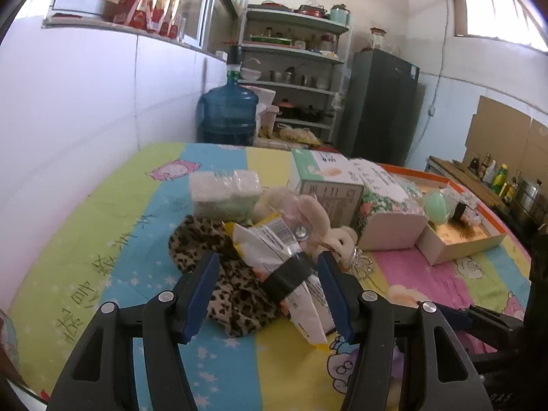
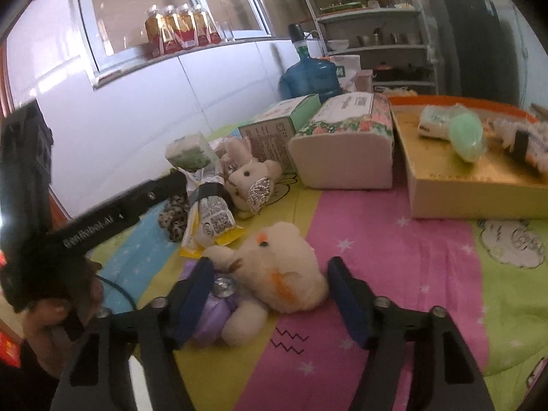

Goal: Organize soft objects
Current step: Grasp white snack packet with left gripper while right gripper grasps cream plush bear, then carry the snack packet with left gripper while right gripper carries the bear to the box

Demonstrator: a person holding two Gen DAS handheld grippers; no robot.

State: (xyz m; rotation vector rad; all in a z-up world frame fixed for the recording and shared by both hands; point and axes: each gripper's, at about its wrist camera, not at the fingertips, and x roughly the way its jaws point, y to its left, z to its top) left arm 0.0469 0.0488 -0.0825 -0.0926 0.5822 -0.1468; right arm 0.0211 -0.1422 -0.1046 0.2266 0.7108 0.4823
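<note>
Left wrist view: left gripper (image 1: 267, 294) is standing spread around the taped snack packet (image 1: 284, 267), pads not pressing, leopard cloth (image 1: 219, 274) just beside the packet; closing risks snagging both. Right wrist view: right gripper (image 2: 270, 294) is gaping around the cream plush toy (image 2: 274, 274) lying near that packet, no squeeze yet; the plush could be sliding out.
</note>
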